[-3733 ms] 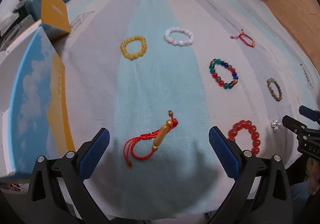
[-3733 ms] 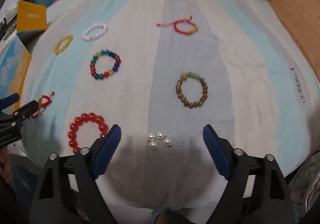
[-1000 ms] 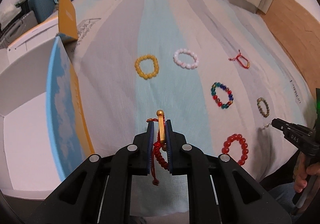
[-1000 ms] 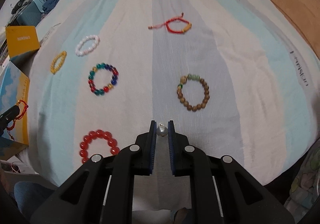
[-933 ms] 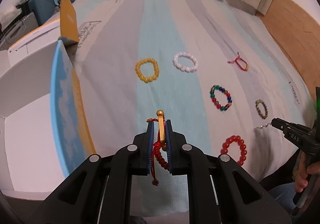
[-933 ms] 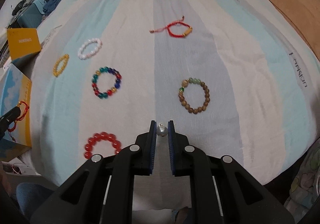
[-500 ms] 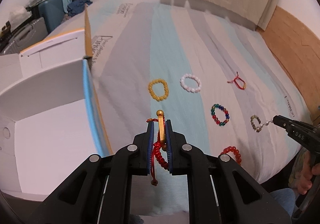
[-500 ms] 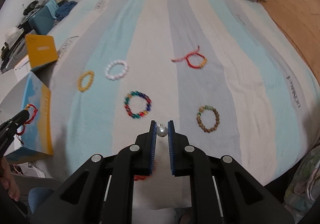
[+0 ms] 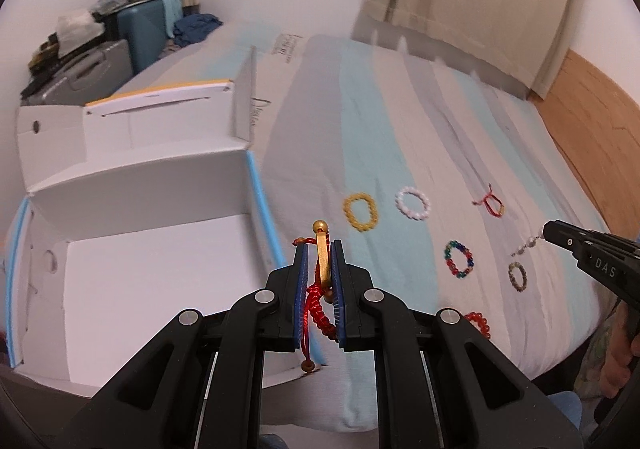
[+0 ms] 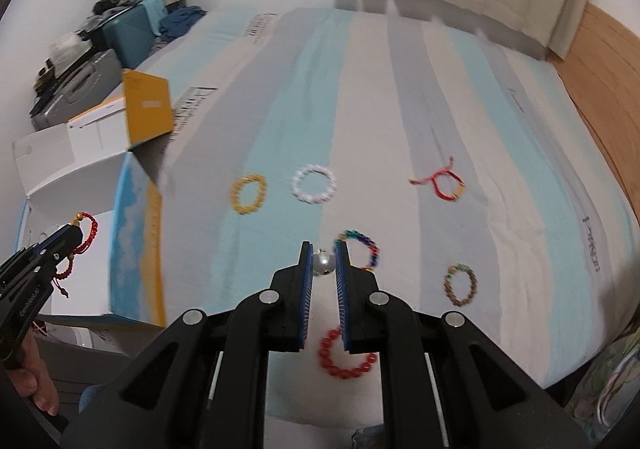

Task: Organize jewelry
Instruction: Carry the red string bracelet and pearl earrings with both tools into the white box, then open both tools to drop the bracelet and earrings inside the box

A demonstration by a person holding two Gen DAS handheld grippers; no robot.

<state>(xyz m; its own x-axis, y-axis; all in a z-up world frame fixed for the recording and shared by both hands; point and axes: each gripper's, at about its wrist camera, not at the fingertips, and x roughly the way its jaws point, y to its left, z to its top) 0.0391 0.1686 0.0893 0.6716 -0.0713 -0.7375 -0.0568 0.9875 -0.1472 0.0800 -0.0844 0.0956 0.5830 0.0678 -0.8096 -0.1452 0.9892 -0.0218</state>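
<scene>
Spilling is the main risk: the open white box (image 9: 132, 269) sits at the bed's (image 9: 360, 121) left edge, and if the left gripper (image 9: 319, 273), clamped on the red cord bracelet (image 9: 316, 305), lets go short of the wall, the dangling cord could snag the rim or drop outside. Pinched only at its round sides, the pearl piece (image 10: 323, 263) in the right gripper (image 10: 323, 269) could squirt free above the bed. Six bracelets lie loose on the striped sheet.
</scene>
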